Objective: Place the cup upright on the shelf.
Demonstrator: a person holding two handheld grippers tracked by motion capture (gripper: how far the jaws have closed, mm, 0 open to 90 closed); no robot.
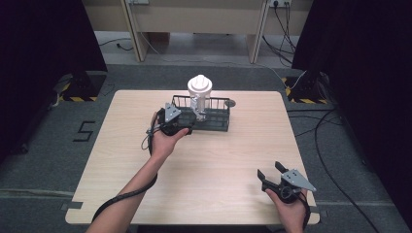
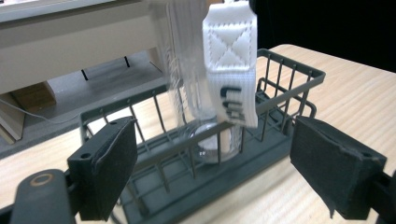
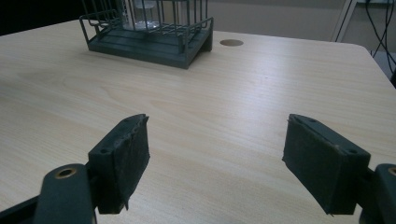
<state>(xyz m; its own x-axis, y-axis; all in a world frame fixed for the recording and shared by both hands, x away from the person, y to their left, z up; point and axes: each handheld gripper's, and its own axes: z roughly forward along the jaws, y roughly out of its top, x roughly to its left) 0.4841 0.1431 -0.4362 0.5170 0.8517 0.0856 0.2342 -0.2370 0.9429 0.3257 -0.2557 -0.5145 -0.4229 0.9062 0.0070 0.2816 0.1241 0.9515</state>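
Note:
A dark wire basket (image 1: 219, 121) stands at the back middle of the wooden table. In it a clear bottle (image 1: 199, 104) with a white lid (image 1: 199, 85) stands upright. My left gripper (image 1: 182, 127) is at the basket's left front corner, open. In the left gripper view its jaws (image 2: 215, 163) stand wide apart in front of the basket's wall (image 2: 280, 100), with the bottle's base (image 2: 205, 142) behind the wires and a white strap (image 2: 231, 70) hanging down the bottle. My right gripper (image 1: 268, 170) is open near the table's front right, holding nothing (image 3: 219, 158).
A round hole (image 1: 230, 103) in the tabletop lies just right of the basket, also seen as a hole (image 3: 231, 42) in the right gripper view. Bare wood (image 1: 218, 160) spreads between the two grippers. Cables (image 1: 320, 141) run on the floor at right.

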